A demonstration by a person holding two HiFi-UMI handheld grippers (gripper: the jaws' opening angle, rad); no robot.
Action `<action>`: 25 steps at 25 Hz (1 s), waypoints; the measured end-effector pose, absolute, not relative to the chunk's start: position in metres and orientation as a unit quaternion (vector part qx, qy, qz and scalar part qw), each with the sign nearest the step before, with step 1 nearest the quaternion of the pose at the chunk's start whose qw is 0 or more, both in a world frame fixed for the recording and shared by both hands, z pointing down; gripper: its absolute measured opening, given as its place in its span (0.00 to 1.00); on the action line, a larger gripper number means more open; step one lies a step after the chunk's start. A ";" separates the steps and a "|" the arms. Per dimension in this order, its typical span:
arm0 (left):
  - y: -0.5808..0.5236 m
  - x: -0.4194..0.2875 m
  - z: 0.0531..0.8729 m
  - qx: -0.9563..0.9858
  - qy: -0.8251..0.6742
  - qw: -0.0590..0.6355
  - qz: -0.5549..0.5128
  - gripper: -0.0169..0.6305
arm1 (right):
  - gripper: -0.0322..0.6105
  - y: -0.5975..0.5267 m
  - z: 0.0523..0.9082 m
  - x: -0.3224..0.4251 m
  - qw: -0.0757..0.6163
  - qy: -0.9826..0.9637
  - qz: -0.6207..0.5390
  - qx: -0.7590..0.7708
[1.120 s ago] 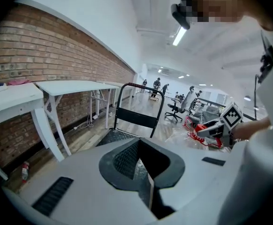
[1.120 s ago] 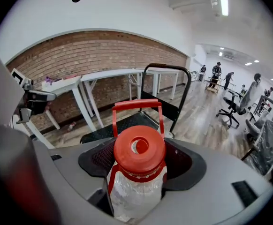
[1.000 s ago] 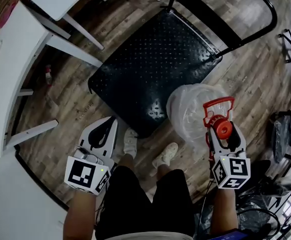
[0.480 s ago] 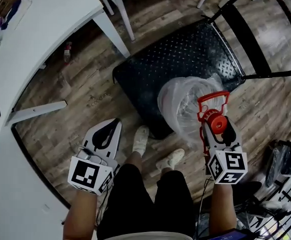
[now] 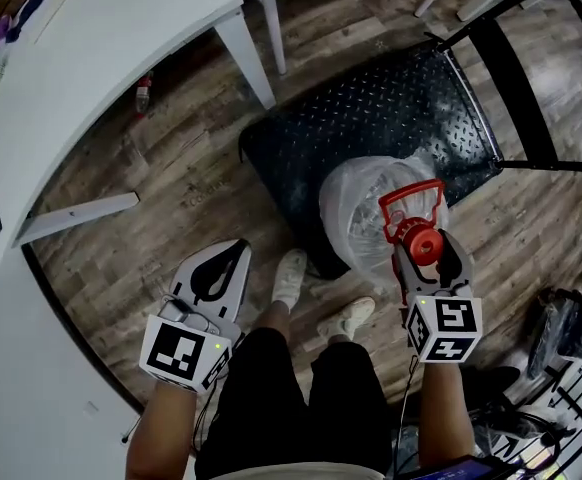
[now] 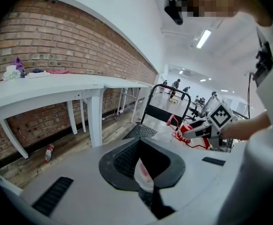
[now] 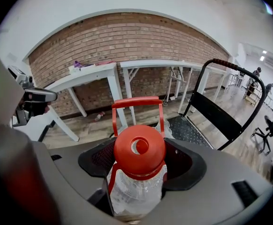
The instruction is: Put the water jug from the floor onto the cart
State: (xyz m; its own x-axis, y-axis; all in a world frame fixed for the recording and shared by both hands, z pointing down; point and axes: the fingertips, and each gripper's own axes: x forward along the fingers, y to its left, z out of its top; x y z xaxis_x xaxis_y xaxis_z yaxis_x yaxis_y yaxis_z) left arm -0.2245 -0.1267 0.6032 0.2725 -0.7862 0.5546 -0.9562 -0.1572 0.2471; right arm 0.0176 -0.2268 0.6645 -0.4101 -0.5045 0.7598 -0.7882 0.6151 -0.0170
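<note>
Carry step. The right gripper is clamped on the water jug at the neck, just under the red cap. The jug hangs ahead of its jaws and looks to be over the near edge of the cart deck. The left gripper is closed and empty, well apart from the jug. The jug's long axis runs along the right jaws, cap back toward the gripper, base forward and down. Next, probably: carry it further over the deck, tip it upright, lower it, release.

Left gripper sits low beside the left leg, forearm extended, jaws together. Right gripper points steeply down, jaws clamped round the water jug neck.
</note>
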 end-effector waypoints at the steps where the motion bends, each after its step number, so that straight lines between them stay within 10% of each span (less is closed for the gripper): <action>1: -0.128 -0.225 0.603 0.747 -0.583 0.284 0.149 0.03 | 0.53 -0.226 0.666 0.016 0.375 -0.818 0.190 0.393; 25: -0.163 -0.186 0.526 0.818 -0.506 0.248 0.113 0.03 | 0.52 -0.207 0.518 0.039 0.202 -0.838 0.160 0.480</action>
